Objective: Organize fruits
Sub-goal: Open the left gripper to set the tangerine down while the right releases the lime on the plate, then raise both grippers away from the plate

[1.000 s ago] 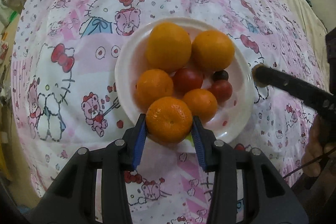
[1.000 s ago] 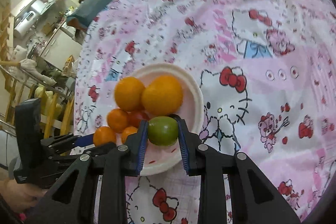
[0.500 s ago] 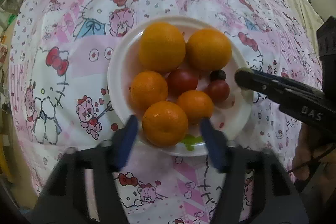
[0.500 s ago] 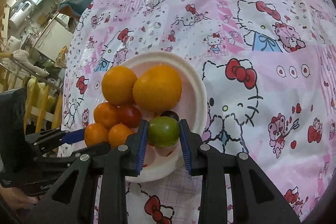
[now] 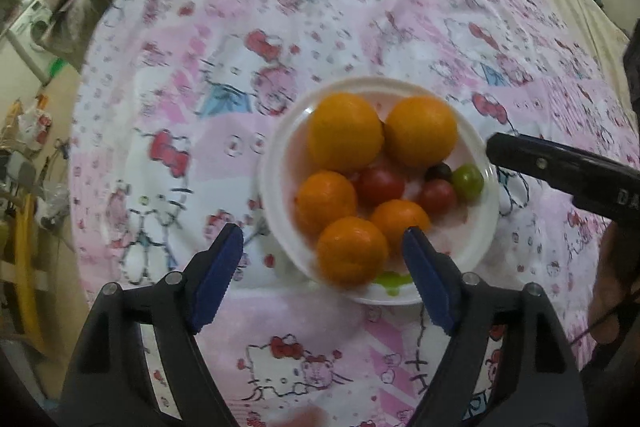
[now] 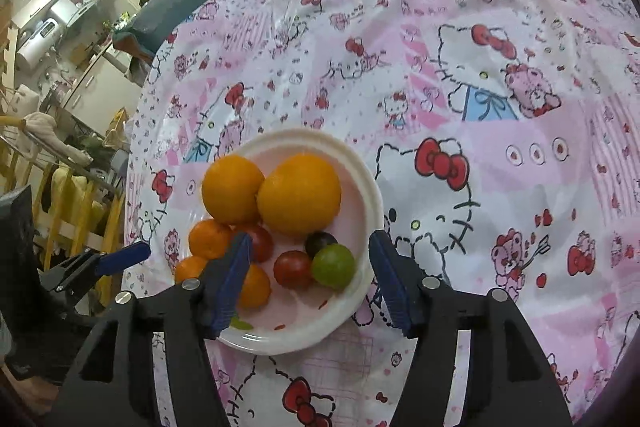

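A white plate (image 5: pixel 276 187) (image 6: pixel 360 163) on the Hello Kitty cloth holds two big oranges (image 5: pixel 344 137), several small mandarins (image 5: pixel 352 251), red tomatoes (image 5: pixel 380 183), a dark one and a green tomato (image 5: pixel 467 182) (image 6: pixel 333 265). My left gripper (image 5: pixel 322 277) is open and empty, just in front of the nearest mandarin. My right gripper (image 6: pixel 310 279) is open and empty, its jaws either side of the green tomato lying on the plate. The right gripper's finger (image 5: pixel 560 167) shows at the plate's right rim in the left wrist view.
The pink and white cloth (image 6: pixel 480 107) covers a round table. A blue-grey cushion (image 6: pixel 172 11) lies at its far edge. Yellow wooden rails (image 6: pixel 72 211) and household clutter stand beyond the left edge. My left gripper's finger (image 6: pixel 120 259) shows left of the plate.
The left gripper opened, let the mandarin go onto the plate and drew back. The right gripper opened and left the green tomato on the plate.
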`<state>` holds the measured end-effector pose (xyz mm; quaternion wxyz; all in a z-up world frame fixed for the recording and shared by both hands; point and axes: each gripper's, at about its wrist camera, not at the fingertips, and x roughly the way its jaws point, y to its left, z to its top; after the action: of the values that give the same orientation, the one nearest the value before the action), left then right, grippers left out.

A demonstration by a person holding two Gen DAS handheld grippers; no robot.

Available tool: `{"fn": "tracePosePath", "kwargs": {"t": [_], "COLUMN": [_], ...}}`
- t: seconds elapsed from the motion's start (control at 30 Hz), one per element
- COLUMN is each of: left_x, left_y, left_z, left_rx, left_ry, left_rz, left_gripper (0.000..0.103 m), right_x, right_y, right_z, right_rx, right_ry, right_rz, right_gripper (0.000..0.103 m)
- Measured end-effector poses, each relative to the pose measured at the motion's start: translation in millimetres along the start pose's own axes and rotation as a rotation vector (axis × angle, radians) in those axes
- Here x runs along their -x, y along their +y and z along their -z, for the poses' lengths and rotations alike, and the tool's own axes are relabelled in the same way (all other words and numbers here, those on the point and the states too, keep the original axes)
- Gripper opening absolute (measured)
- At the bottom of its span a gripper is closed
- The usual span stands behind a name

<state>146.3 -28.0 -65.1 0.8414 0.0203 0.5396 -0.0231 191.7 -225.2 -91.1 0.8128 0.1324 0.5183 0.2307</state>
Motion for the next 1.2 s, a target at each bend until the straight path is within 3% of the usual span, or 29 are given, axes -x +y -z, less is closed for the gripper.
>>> {"fn": "tracePosePath", "kwargs": {"t": [0.13, 0.23, 0.37, 0.43, 0.57, 0.87, 1.2], "left_x": [13, 25, 42, 52, 69, 94, 126], "left_y": [10, 12, 17, 20, 24, 36, 32], "left_z": [0, 3, 5, 7, 14, 41, 74], "left_rx": [0.046, 0.042, 0.068, 0.075, 0.069, 0.075, 0.075], "left_ry": [-0.048, -0.1, -0.149, -0.172, -0.218, -0.233, -0.312], "left_rz": [0.005, -0.01, 0.019, 0.022, 0.011, -0.003, -0.006], "left_gripper": [0.079, 0.079, 0.079, 0.083, 0.102, 0.102, 0.102], "right_x": [12, 26, 48, 60, 85, 114, 139], "right_y": [5, 8, 15, 19, 25, 35, 54], "right_z": [-1, 1, 4, 6, 16, 58, 97], "right_rx": [0.006, -0.012, -0.007, -0.001, -0.006, -0.022, 0.03], "right_ry": [-0.026, -0.053, -0.09, -0.113, -0.164, -0.212, -0.299], "right_rz": [0.007, -0.003, 0.007, 0.009, 0.0, 0.021, 0.099], "right_gripper": [0.072, 0.085, 0.095, 0.097, 0.101, 0.103, 0.103]}}
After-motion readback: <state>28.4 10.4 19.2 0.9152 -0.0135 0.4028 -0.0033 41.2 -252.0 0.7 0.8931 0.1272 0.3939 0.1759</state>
